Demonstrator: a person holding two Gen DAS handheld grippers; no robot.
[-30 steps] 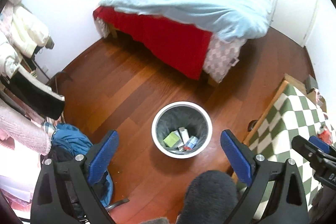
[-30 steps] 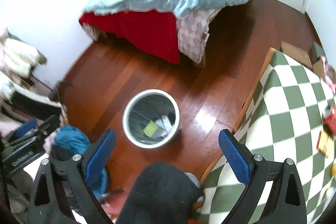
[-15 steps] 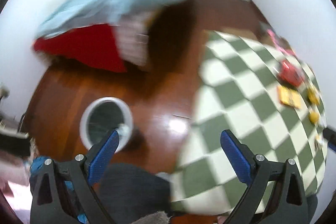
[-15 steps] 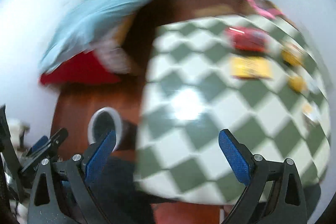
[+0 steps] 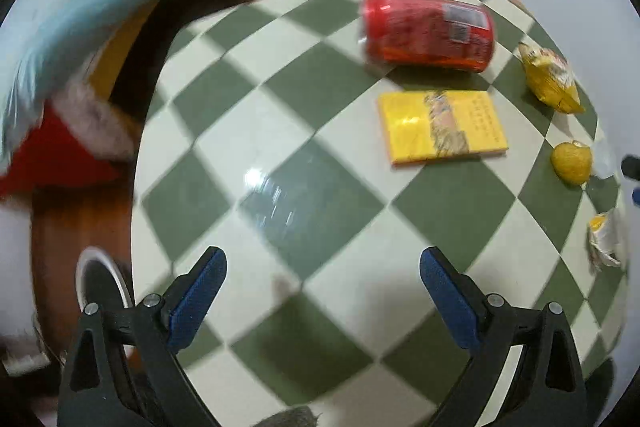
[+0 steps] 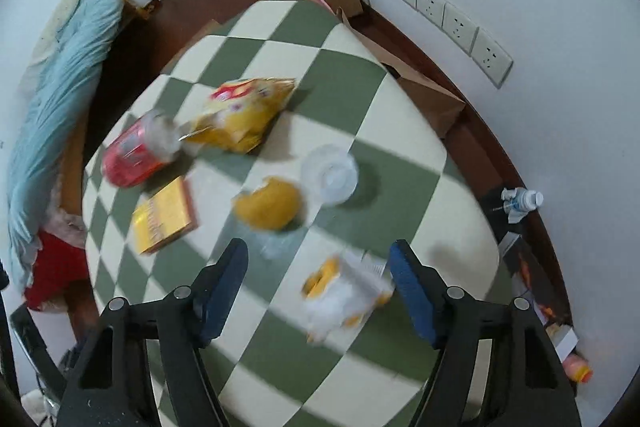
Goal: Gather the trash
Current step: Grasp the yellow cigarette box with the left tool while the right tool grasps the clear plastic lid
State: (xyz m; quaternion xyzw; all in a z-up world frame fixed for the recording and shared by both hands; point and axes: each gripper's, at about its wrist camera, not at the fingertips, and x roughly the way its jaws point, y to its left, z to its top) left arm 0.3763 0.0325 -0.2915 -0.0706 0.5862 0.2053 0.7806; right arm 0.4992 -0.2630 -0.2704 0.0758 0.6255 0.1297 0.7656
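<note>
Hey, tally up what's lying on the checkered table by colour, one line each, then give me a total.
Red: 1, the soda can
Yellow: 3, the snack bag, the flat box, the crumpled wrapper
Clear: 1, the plastic lid
White and yellow: 1, the crumpled wrapper
Total: 6

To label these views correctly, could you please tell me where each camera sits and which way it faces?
Left wrist: on the open left gripper, facing down on the green-and-white checked table.
Right wrist: on the open right gripper, over the crumpled white-and-yellow wrapper.
Both show the red drink can and the flat yellow box.
</note>
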